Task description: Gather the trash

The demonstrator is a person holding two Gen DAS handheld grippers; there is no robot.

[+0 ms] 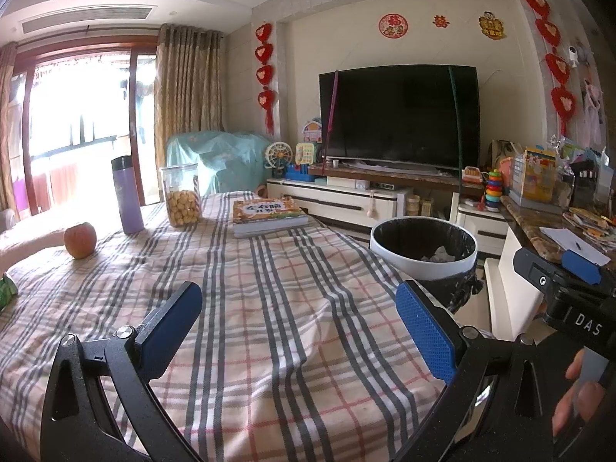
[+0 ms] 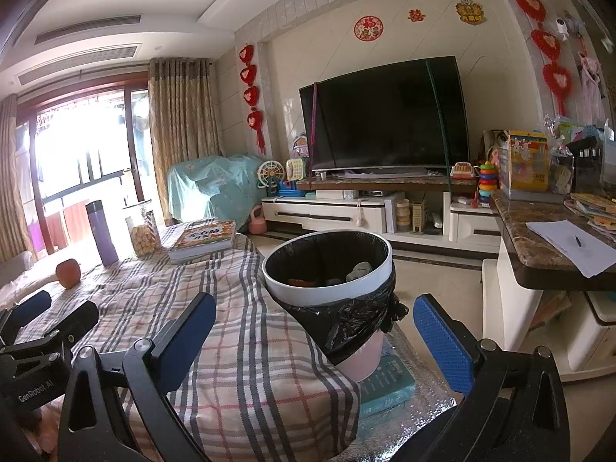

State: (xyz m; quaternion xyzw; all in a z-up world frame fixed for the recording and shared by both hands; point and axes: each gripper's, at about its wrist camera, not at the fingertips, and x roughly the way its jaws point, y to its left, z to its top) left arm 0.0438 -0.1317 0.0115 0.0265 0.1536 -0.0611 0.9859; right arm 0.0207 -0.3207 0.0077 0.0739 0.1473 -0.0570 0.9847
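Note:
A round bin [image 1: 423, 260] with a white rim and black liner stands beside the table's right edge; it also shows in the right wrist view [image 2: 327, 288], with crumpled paper and other scraps inside. My left gripper [image 1: 300, 331] is open and empty over the checked tablecloth [image 1: 269, 308]. My right gripper [image 2: 315, 346] is open and empty, just before the bin at the table's corner. A green wrapper [image 1: 7, 292] lies at the far left edge of the table, mostly cut off.
On the table stand an apple [image 1: 80, 239], a purple flask [image 1: 127, 194], a jar of snacks [image 1: 181, 194] and a book [image 1: 267, 213]. A TV cabinet [image 1: 346, 200] and a marble counter [image 2: 546, 246] with papers lie beyond the bin.

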